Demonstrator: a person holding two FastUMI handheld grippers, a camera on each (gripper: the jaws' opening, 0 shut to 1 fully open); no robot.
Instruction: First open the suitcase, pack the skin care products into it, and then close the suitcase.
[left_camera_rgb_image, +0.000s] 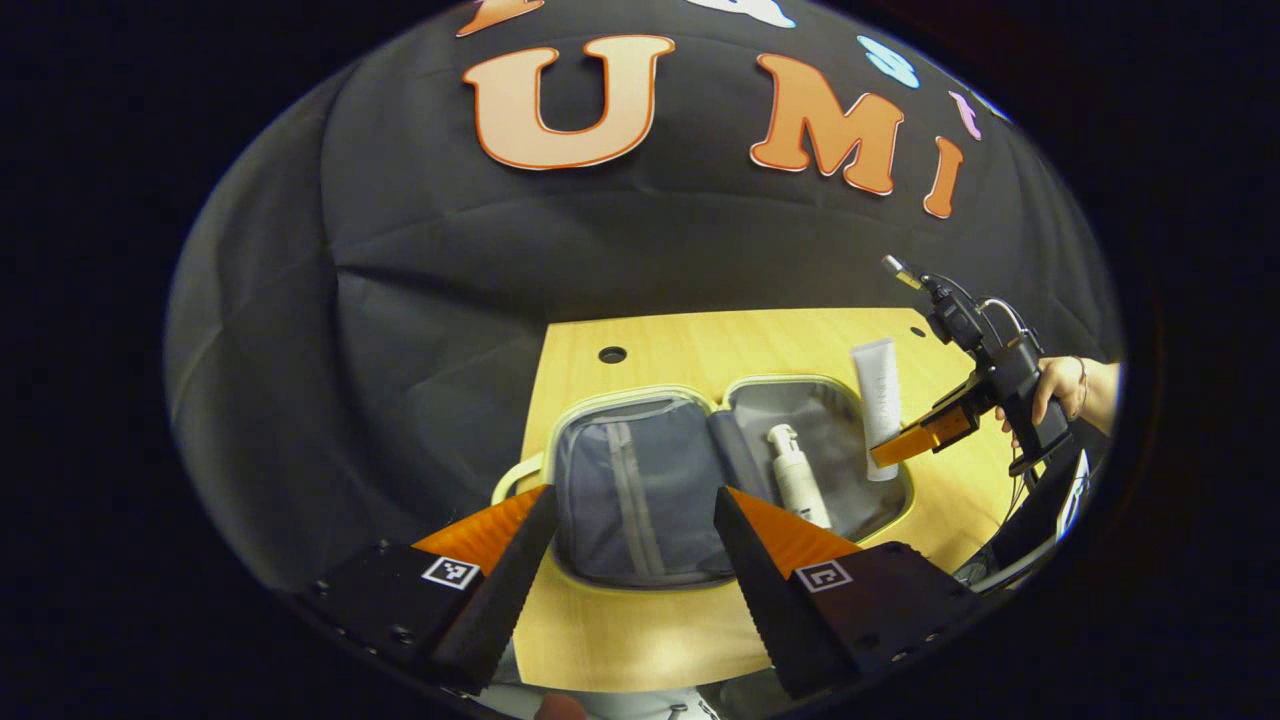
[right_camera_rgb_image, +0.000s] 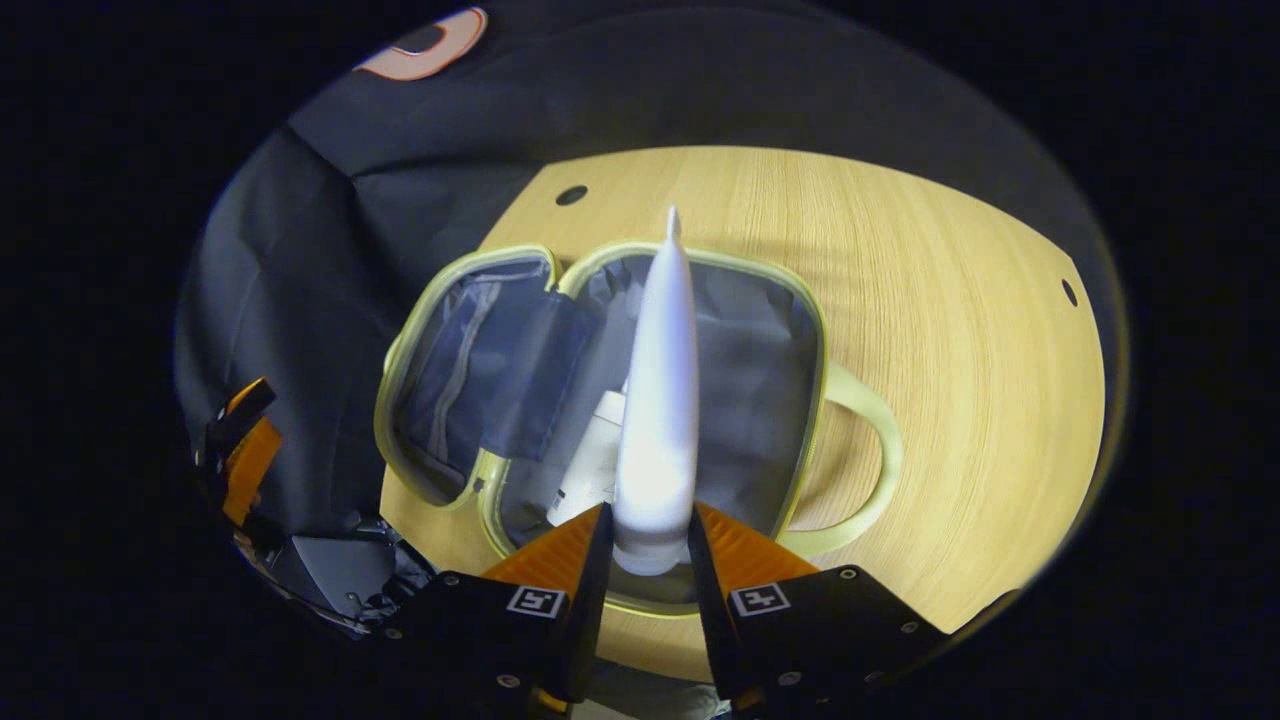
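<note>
The small suitcase lies open on the wooden table, a pale green rim around two grey-lined halves. A white pump bottle lies in its right half. My right gripper is shut on a white tube, holding it over the open case with the bottle beneath. In the left gripper view the same tube hangs over the case's right edge, held by the right gripper and a hand. My left gripper stands open near the case's front, holding nothing.
The case's looped handle sticks out onto the table on one side. Round holes mark the tabletop. The black booth wall rises behind the table. Bare wood lies beyond the case.
</note>
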